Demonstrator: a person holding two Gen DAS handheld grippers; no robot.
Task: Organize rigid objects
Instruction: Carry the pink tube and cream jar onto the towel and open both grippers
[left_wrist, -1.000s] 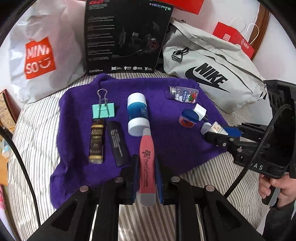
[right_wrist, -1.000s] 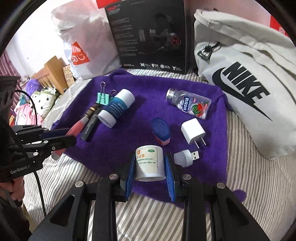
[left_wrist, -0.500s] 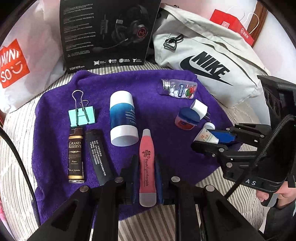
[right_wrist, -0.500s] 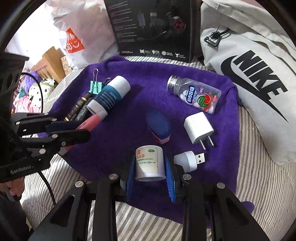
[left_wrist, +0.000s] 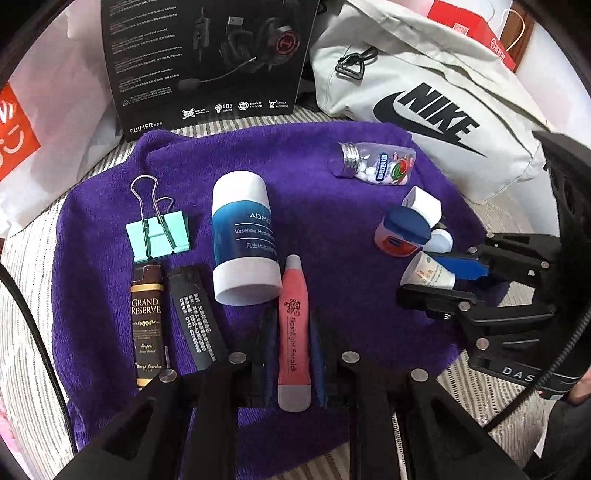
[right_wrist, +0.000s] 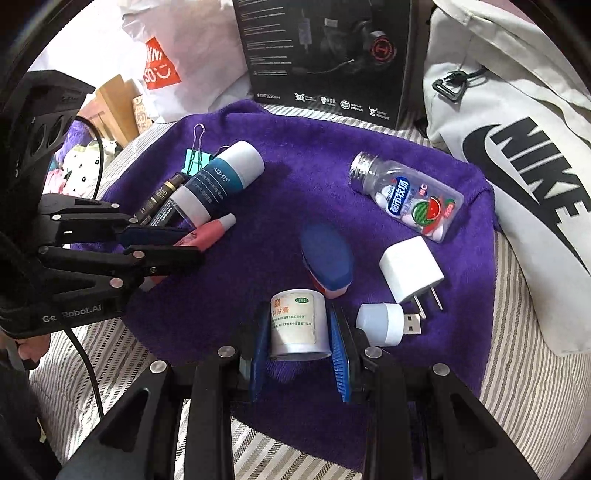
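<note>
A: Since a second ago we've carried both grippers further in over the towel (left_wrist: 332, 177). In the left view the bottle (left_wrist: 242, 236) and the clip (left_wrist: 159, 238) loom larger than before, and the headset box (left_wrist: 207, 62) has slid toward the top edge.

B: And the pen (left_wrist: 293, 339)?

A: Still clamped in our left gripper (left_wrist: 291, 354), as it was. It now lies just right of the bottle's base, tip pointing away from us, with the black stick (left_wrist: 195, 314) and the brown tube (left_wrist: 147, 321) to its left.

B: The right side?

A: Our right gripper (right_wrist: 300, 332) stays closed on the white jar (right_wrist: 298, 321), blue pads pressing both its sides. The jar sits over the towel's near edge, just in front of the blue tin (right_wrist: 327, 258), with the USB light (right_wrist: 382, 324) to its right and the charger (right_wrist: 410, 269) beyond that. The mint bottle (right_wrist: 406, 197) hasn't moved.

B: The grippers' pose?

A: Both reach forward, low over the towel. From the right view the left one comes in from the left, fingers level; a hand shows dimly at its handle.
</note>
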